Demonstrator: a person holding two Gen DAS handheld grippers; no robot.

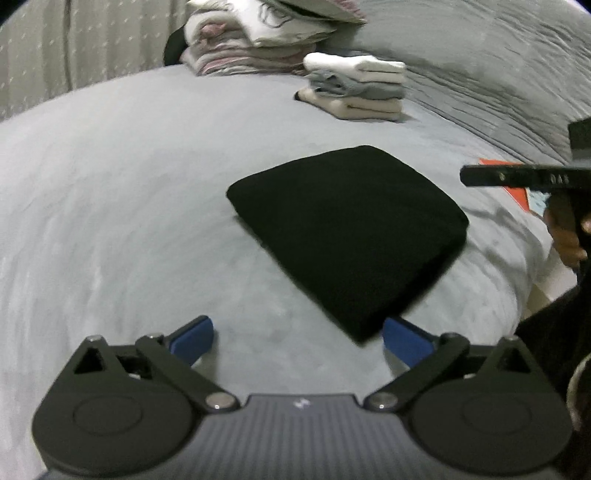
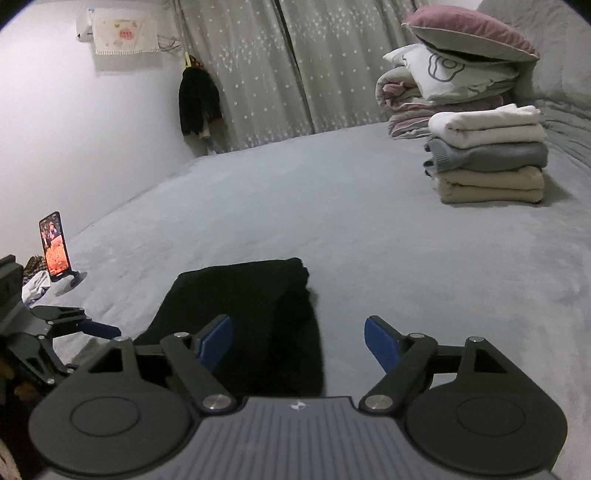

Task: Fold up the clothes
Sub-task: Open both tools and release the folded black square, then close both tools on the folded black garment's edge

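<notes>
Nearest, the left gripper [image 1: 297, 338] hangs over the grey bed [image 1: 110, 221] with its blue fingers [image 1: 192, 338] spread wide and nothing between them; the near corner of the folded black garment [image 1: 343, 236] lies just ahead of the right-hand finger, whether touching it or not I cannot tell. The garment is a flat, squared bundle resting on the bed near its front edge. The right gripper [image 2: 299, 343] is also open, its blue fingers [image 2: 218, 341] well apart and pressing on nothing; in its own view the black garment [image 2: 251, 317] lies below and between them, more under the left-hand finger. In the left wrist view the right gripper [image 1: 517, 175] shows as a dark bar at the right edge, with part of the hand [image 1: 567, 236] that holds it below. In the right wrist view the left gripper [image 2: 85, 326] shows at the left edge, beside the garment. Farther left, at the side edge of the bed, a phone [image 2: 54, 246] stands upright on a small stand, screen lit. Well beyond the garment, toward the far right of the bed, sits a stack of folded clothes [image 2: 487, 155]: white on top, grey in the middle, beige below. Behind that stack lies a pile of bedding [image 2: 443, 85] with a pink and grey pillow [image 2: 469, 33] on top. Farthest back hang pale patterned curtains [image 2: 295, 66]
</notes>
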